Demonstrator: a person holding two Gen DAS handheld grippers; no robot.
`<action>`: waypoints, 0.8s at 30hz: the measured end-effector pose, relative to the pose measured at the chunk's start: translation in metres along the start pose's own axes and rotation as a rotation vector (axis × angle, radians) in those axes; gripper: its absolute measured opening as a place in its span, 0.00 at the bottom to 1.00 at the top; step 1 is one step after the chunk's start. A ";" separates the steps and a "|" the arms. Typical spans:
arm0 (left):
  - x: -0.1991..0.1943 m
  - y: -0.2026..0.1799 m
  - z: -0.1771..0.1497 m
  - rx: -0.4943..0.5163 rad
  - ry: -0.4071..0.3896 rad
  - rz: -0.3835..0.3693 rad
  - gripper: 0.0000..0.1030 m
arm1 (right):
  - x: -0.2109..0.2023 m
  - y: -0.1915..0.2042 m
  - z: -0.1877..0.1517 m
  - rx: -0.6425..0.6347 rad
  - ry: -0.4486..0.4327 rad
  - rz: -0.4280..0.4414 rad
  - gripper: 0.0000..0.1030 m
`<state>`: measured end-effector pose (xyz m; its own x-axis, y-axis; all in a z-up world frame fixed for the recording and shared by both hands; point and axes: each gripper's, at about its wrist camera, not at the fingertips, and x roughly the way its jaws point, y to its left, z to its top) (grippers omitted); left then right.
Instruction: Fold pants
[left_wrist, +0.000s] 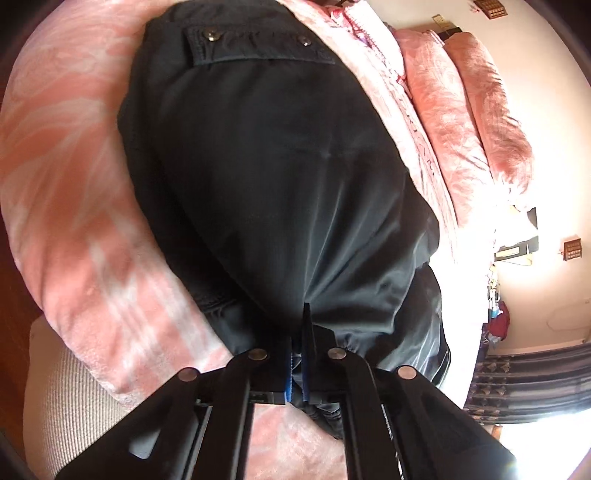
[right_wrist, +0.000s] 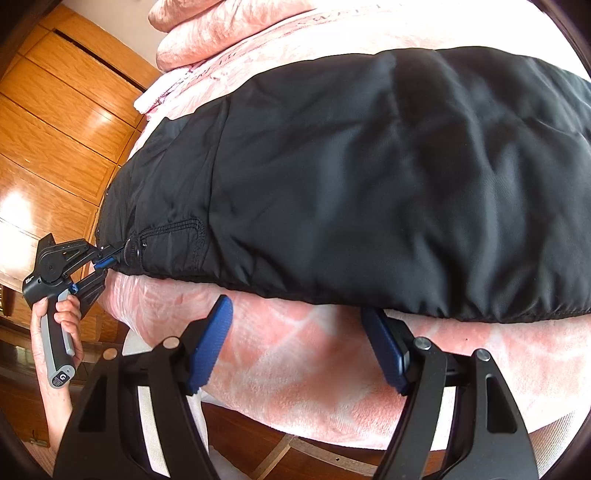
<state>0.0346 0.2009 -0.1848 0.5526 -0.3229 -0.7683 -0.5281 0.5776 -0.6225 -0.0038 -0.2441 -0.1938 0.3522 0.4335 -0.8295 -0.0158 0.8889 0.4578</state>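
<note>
Black pants (right_wrist: 369, 177) lie flat on pink bed cover (right_wrist: 295, 350). Left tongs (left_wrist: 300, 325) clamped on pants hem at 6 o'clock in left wrist view. Right tongs (right_wrist: 299, 347) wide, holding nothing, pads just short of near hem. Wooden wardrobe (right_wrist: 55, 122) at 9 o'clock.
</note>
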 end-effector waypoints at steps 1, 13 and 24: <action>-0.006 -0.002 -0.004 0.011 -0.020 -0.002 0.03 | 0.000 -0.001 0.000 0.002 -0.001 0.001 0.70; -0.010 -0.027 -0.020 0.227 -0.104 0.145 0.37 | -0.008 -0.007 -0.003 0.017 -0.007 0.018 0.70; 0.013 -0.146 -0.154 0.843 -0.017 0.121 0.58 | -0.054 -0.037 -0.012 0.075 -0.068 -0.049 0.70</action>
<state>0.0201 -0.0029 -0.1269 0.5369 -0.2158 -0.8156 0.0688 0.9747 -0.2126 -0.0338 -0.2990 -0.1698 0.4131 0.3765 -0.8292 0.0725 0.8940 0.4421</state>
